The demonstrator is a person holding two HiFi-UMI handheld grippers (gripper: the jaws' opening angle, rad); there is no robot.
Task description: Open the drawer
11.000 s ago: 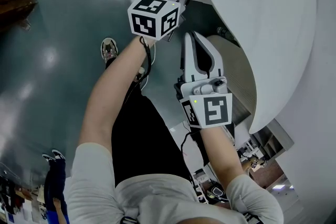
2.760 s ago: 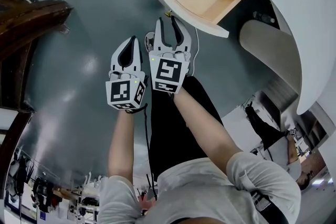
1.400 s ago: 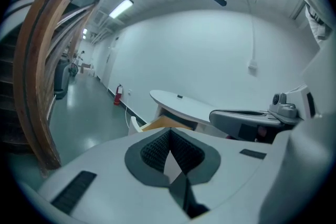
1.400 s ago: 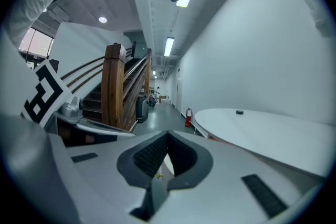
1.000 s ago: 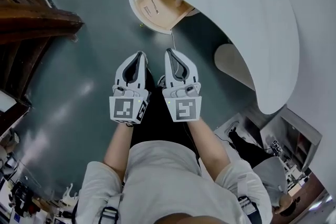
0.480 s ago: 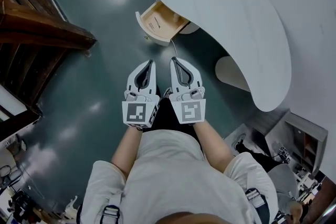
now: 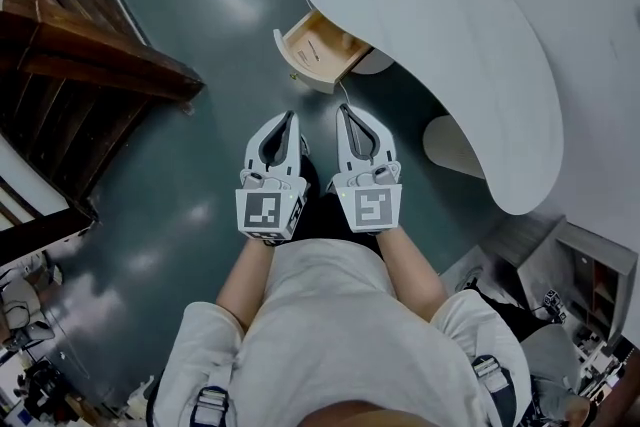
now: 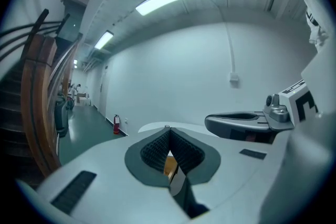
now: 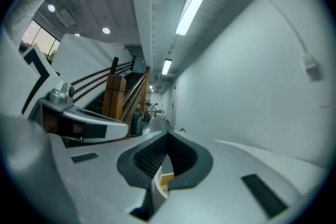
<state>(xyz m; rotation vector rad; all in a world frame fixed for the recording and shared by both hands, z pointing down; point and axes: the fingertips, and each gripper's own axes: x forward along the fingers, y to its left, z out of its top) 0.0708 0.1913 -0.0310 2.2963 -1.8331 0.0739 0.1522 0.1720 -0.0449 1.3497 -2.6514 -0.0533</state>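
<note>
Both tongs clenched on nothing: left gripper (image 7: 289, 118) and right gripper (image 7: 346, 110) side by side at frame centre, jaws together, pads empty. The pale wooden drawer with curved white front (image 7: 318, 52) sits in the upper centre, standing out from under the white curved desk (image 7: 450, 55), well apart from both tongs. Judged: open already. Handling estimate: a rigid, light box on runners that slides easily. No knob visible, so I would hook the front panel's top edge near its middle, pulling straight to avoid racking.
</note>
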